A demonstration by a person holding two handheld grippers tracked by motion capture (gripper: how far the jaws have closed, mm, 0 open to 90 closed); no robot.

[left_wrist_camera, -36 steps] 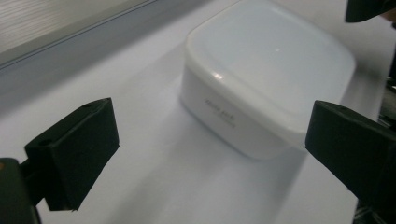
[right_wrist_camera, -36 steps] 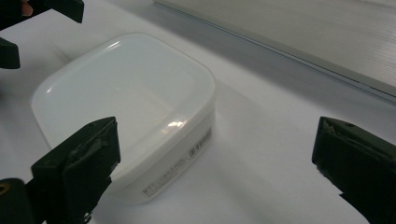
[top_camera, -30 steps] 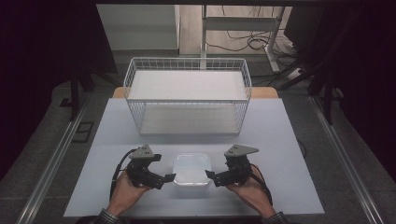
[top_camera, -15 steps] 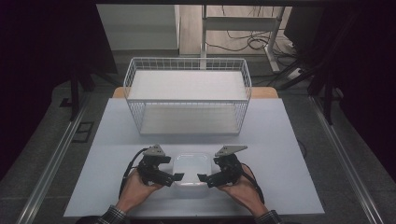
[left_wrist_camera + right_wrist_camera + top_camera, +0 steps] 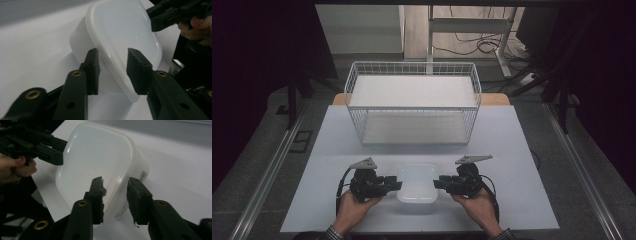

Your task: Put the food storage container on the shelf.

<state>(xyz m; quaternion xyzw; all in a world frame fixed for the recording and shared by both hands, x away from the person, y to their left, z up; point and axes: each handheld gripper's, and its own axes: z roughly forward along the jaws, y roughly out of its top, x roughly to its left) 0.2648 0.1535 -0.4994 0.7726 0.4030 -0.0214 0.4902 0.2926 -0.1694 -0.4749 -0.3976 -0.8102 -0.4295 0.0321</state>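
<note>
The left gripper (image 5: 395, 185) points inward across the table, its two black jaws spread apart with the lid rim of a white lidded plastic container (image 5: 417, 183) running between them. In the left gripper view, one jaw lies against the container's side wall and the other stands over the lid, with a gap left on the lid side, so nothing is pinched. The left hand (image 5: 353, 210) wraps the gripper body from below, forearm coming up from the near table edge.

The right gripper (image 5: 439, 183) mirrors it from the opposite side, jaws likewise spread and straddling the container's (image 5: 97, 167) right rim; its own view shows one jaw over the lid and one outside the wall, neither visibly pressing. The right hand (image 5: 476, 202) holds it with the wrist angled inward.

The container sits on the white table (image 5: 522, 150), near the front edge, midway between both grippers. Well behind it stands a white wire basket (image 5: 412, 102).
</note>
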